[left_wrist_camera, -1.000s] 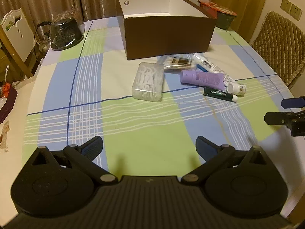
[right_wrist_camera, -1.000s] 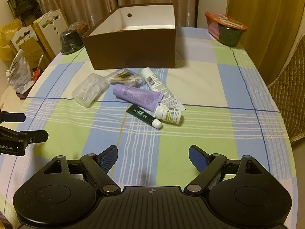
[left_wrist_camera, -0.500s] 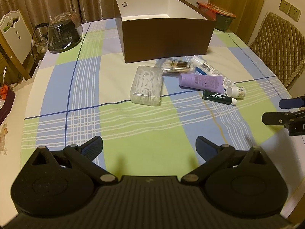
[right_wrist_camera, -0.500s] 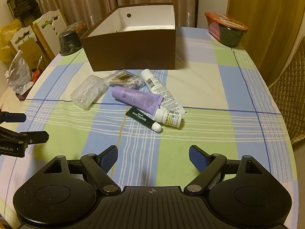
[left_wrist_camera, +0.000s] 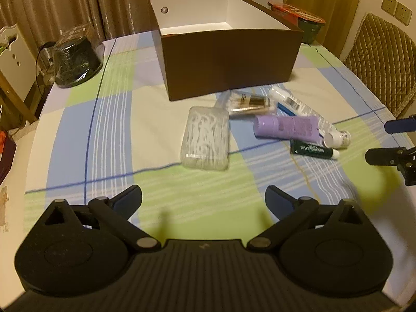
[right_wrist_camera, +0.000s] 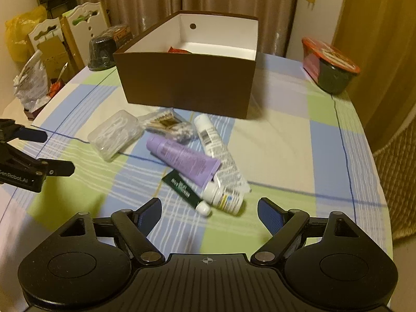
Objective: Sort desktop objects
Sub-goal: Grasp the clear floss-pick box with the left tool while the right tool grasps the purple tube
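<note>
A brown box (left_wrist_camera: 228,62) with a white inside stands on the checked tablecloth; it also shows in the right wrist view (right_wrist_camera: 187,83). In front of it lie a clear case of floss picks (left_wrist_camera: 205,137), a packet of cotton swabs (left_wrist_camera: 247,102), a purple tube (left_wrist_camera: 286,127), a white tube (right_wrist_camera: 218,145), a small white bottle (right_wrist_camera: 223,197) and a dark green tube (right_wrist_camera: 182,187). My left gripper (left_wrist_camera: 204,201) is open and empty, short of the clear case. My right gripper (right_wrist_camera: 209,215) is open and empty, just short of the green tube and bottle.
A black bowl under wrap (left_wrist_camera: 75,62) sits at the table's far left. An instant noodle cup (right_wrist_camera: 332,70) stands at the far right. A padded chair (left_wrist_camera: 382,59) stands beside the table's right edge. Something red (right_wrist_camera: 179,50) lies inside the box.
Both grippers have moved forward toward the pile of objects, which now looks closer in both views. Both stay open. No object has moved.
</note>
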Demonstrator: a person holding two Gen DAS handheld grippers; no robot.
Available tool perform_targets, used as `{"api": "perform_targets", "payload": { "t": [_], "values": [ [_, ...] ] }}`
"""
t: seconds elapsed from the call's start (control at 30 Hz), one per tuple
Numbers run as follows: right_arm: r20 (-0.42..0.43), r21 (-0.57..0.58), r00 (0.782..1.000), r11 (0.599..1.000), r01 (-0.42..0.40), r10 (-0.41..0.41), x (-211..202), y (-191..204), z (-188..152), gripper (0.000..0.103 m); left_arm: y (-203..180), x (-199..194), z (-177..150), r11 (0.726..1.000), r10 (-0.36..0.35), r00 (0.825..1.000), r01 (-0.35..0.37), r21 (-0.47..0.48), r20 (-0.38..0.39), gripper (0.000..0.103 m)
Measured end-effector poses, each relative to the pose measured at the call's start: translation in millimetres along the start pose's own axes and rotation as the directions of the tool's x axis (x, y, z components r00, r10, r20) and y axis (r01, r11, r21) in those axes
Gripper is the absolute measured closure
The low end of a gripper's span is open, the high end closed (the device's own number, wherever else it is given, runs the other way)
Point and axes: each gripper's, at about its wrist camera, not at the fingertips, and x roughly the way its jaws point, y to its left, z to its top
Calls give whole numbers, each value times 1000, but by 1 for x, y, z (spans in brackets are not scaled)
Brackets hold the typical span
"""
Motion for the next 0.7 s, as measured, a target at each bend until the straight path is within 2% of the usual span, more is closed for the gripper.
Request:
{"api": "perform_targets", "payload": {
  "t": [0.17, 0.2, 0.23, 0.27, 0.37, 0.53, 0.67, 0.7],
  "values": [
    [-8, -73, 999, 997, -32, 32, 21, -1, 12, 19, -2, 21, 14, 1000, -11, 1000, 11, 28, 24, 9],
    [-11, -90, 999, 995, -39, 38, 26, -1, 14, 25, -3, 26, 16, 999, -10, 1000, 9, 38, 25, 9],
    [-16, -109, 999, 993, -49, 47, 30, 0, 16, 40, -4, 32, 19, 999, -11, 1000, 10, 42, 21, 10],
    [-26, -133, 998, 989, -63, 60, 36, 1, 19, 43, -4, 37, 22, 999, -12, 1000, 11, 47, 17, 10],
    [-36, -211, 995, 972, -99, 94, 52, 4, 25, 43, -6, 54, 30, 998, -10, 1000, 9, 63, 2, 13],
    [-45, -342, 990, 929, -144, 137, 73, 12, 36, 44, -7, 74, 39, 995, 0, 1000, 1, 100, -9, 18],
    [-78, -459, 982, 869, -187, 170, 92, 25, 43, 44, -5, 86, 43, 993, 1, 1000, 1, 120, -20, 24],
    [-88, -477, 981, 857, -195, 175, 95, 28, 44, 51, -4, 89, 44, 992, 1, 1000, 1, 123, -21, 26]
  ]
}}
